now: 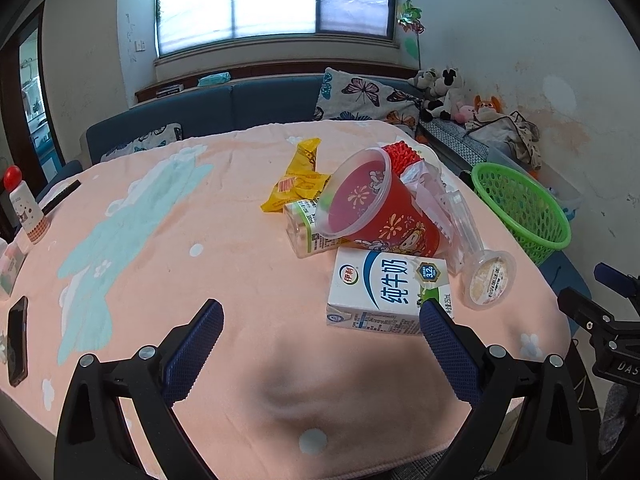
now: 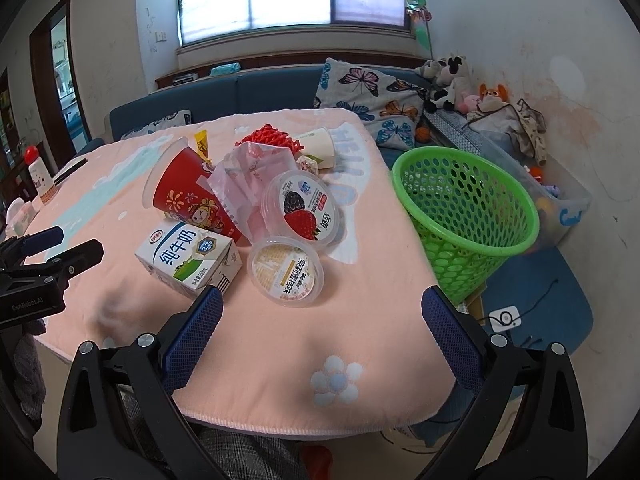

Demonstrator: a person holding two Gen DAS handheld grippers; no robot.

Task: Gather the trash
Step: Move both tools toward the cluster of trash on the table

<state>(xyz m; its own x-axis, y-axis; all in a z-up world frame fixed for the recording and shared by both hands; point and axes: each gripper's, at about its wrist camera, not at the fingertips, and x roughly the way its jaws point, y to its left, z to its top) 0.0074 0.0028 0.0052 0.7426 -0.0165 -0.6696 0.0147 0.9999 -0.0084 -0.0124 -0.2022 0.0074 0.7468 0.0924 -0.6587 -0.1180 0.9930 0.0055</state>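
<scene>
Both grippers empty, trash waiting in a heap

I see the pink-covered tabletop [image 2: 280,344] first, then the green basket [image 2: 464,216] tilted off its right edge, mouth toward the pile, I'd guess so trash drops in easily. The red cup [image 1: 372,208] lies tipped on the heap; the milk carton [image 1: 388,292] sits nearest me, with two clear pudding cups [image 2: 286,270] beside it. My left gripper [image 1: 320,316] and right gripper [image 2: 322,304] hover spread wide, grasping nothing.
</scene>
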